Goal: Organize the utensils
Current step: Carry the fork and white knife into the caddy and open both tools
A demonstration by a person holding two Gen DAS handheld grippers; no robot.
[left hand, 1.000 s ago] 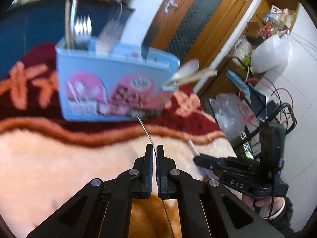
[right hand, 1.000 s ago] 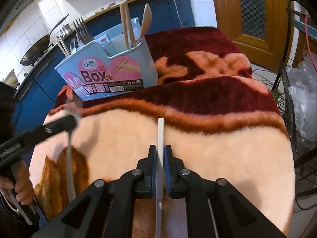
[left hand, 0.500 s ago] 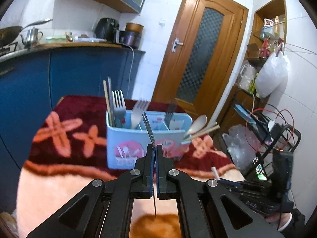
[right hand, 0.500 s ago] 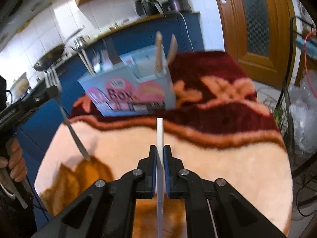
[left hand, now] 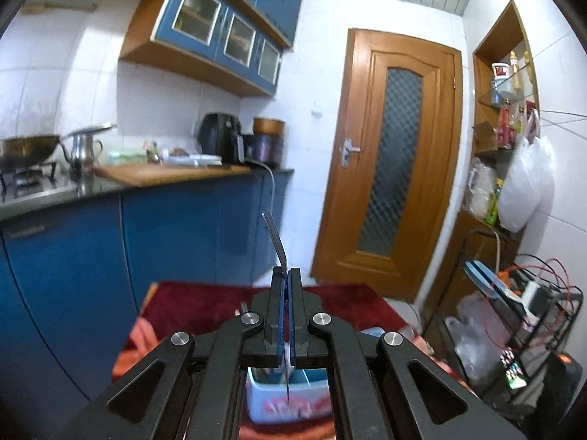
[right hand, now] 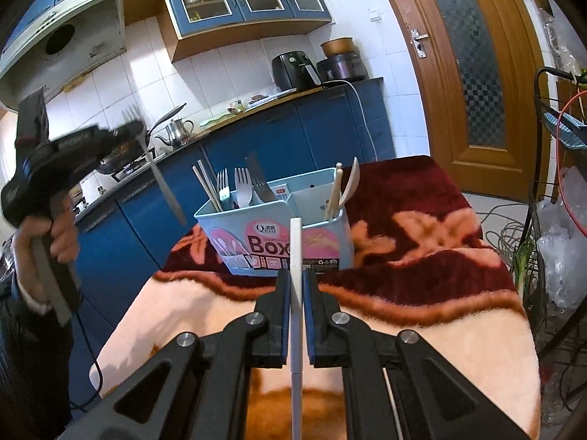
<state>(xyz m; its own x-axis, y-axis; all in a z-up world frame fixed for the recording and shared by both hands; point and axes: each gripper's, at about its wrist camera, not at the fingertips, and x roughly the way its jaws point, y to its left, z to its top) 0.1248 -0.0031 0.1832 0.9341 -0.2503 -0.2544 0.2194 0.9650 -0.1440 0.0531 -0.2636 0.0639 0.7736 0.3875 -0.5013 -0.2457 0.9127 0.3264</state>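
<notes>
Both tongs loaded, blue utensil box on the bench.

Left tongs (left hand: 286, 275) clamped narrow on a metal fork (left hand: 276, 242), raised high; handle end hangs over the box (left hand: 312, 399). From the right wrist view the left tongs (right hand: 134, 132) sit up left of the box, fork (right hand: 165, 190) angled down toward it, not touching. Right tongs (right hand: 295, 282) pinched on a white utensil handle (right hand: 295, 242), low over the blanket-covered bench (right hand: 458, 330), just in front of the box (right hand: 279, 234). Box holds forks (right hand: 242, 187), chopsticks (right hand: 334, 194) and a spoon (right hand: 350, 183), in separate compartments.
</notes>
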